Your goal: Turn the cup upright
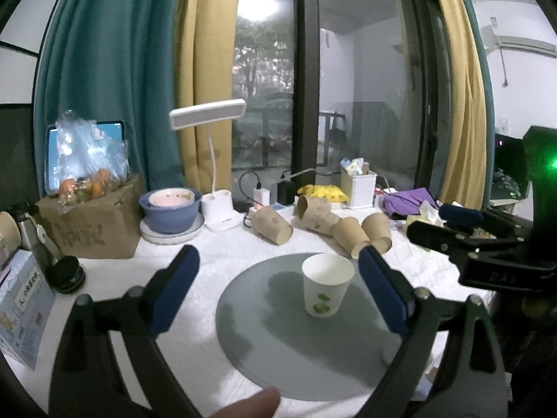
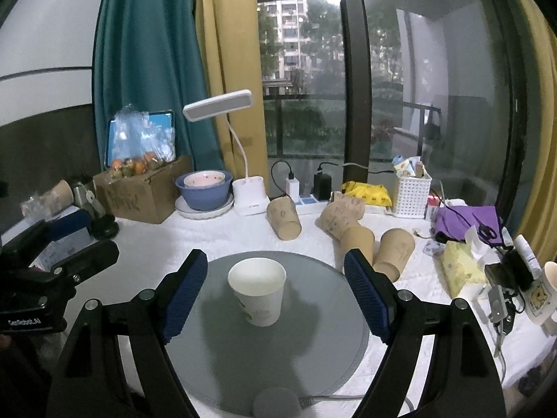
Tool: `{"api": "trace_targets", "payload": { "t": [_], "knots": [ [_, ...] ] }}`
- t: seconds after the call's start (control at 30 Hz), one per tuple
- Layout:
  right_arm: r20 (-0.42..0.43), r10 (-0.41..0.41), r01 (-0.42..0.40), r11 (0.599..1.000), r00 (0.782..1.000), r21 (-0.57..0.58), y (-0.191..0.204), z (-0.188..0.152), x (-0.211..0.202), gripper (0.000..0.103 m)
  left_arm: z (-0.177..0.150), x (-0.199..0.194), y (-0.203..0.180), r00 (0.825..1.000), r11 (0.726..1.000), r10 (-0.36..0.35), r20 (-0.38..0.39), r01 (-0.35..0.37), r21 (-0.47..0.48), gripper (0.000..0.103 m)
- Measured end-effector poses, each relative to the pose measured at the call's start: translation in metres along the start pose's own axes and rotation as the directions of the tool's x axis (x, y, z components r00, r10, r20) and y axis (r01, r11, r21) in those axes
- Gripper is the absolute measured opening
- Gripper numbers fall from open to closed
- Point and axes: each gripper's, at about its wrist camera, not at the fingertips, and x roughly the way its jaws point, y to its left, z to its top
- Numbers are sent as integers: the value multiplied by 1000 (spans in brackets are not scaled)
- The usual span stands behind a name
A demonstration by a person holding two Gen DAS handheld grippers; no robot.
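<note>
A white paper cup (image 1: 325, 285) with a green print stands upright, mouth up, on a round grey mat (image 1: 278, 341). In the right wrist view the cup (image 2: 257, 292) stands on the mat (image 2: 216, 358) between my fingers. My left gripper (image 1: 278, 278) is open and empty, held above the mat, with the cup just inside its right finger. My right gripper (image 2: 275, 289) is open and empty, its blue pads apart on either side of the cup without touching it. The right gripper also shows in the left wrist view (image 1: 452, 226), and the left gripper in the right wrist view (image 2: 66, 240).
Several brown paper cups (image 1: 348, 226) lie on their sides behind the mat. A blue bowl (image 1: 170, 209), desk lamp (image 1: 219, 209), cardboard box (image 1: 90, 223), white basket (image 1: 358, 188), tissue pack (image 2: 459, 268) and mug (image 2: 543, 296) crowd the white tablecloth.
</note>
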Motion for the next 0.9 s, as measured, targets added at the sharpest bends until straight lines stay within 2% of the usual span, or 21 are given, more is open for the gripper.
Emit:
{"api": "trace_targets", "payload": {
  "t": [0.47,0.9],
  "knots": [
    [3,2,-2,1000,1000,-4,2,1,-6,83,1,-6,-5,1000,1000,-26,8,26,-2,94],
    [2,3,-3,1000,1000,-7,5,1,-6,83,0,-5,4,999,999,33,-2,-33,-29,94]
  ]
}}
